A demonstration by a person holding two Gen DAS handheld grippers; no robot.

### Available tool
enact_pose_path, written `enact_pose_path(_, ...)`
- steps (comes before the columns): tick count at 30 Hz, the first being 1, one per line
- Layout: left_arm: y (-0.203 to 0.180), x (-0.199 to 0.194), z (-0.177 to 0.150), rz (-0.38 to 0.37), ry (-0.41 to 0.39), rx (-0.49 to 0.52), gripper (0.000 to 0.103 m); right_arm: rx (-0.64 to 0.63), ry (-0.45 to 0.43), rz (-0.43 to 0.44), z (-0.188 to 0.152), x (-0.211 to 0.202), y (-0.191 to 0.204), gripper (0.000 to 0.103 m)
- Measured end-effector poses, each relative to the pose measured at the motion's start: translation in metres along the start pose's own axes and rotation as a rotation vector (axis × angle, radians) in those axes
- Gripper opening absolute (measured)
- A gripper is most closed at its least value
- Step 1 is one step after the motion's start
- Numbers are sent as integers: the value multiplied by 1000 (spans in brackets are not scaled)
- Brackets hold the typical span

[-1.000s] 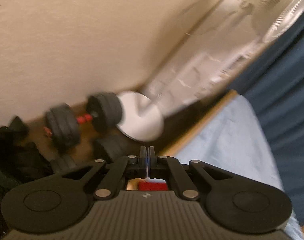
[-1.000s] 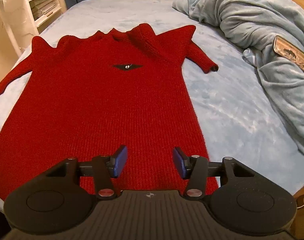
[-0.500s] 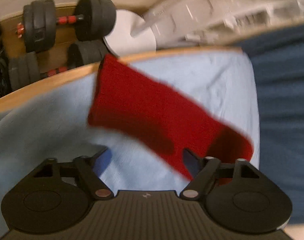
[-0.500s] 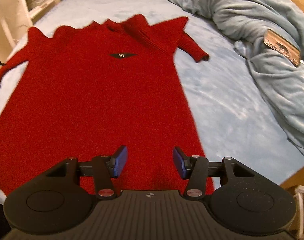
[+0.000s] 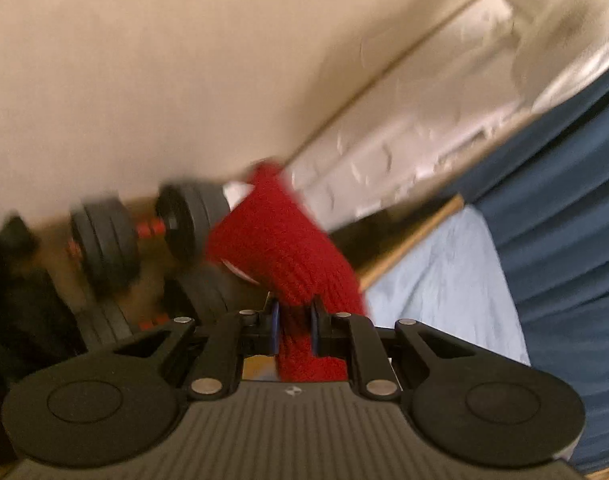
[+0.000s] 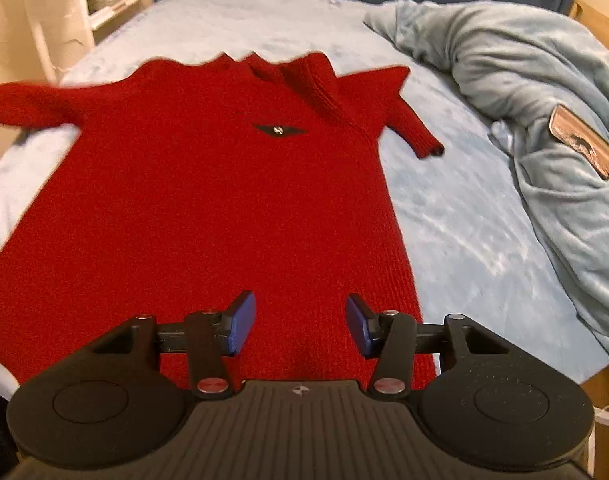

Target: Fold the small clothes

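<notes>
Sleeve (image 5: 280, 240) newly in left claw (image 5: 293, 330)

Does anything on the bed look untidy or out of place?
The grey blanket lies crumpled along the bed's right side. The red sweater's collar is flopped askew, and the left gripper, its jaws just closed, pinches one sleeve up.
</notes>
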State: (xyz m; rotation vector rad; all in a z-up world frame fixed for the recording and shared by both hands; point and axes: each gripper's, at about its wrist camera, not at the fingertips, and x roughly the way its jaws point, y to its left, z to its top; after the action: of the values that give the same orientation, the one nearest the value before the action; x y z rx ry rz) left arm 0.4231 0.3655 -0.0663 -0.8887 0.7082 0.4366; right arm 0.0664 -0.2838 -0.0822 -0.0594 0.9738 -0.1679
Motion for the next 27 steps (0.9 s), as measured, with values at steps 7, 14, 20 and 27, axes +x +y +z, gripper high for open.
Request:
enact_pose_path(7,-20,4,-6,75,67,126,14,14,-25,31,-9,-11,7,51)
enact_pose_path(14,-143,-4,-98,-28,103,342,14,75,0,33,-16,11,-22,51)
enact_pose_path(20,-277,-34,-268,-255,240,522,16,126,-57,85,-6,36,-51,51)
enact_pose_path(27,-303,-10,-468,-198,468,657,100,195,-87,146,-4,63,-95,51)
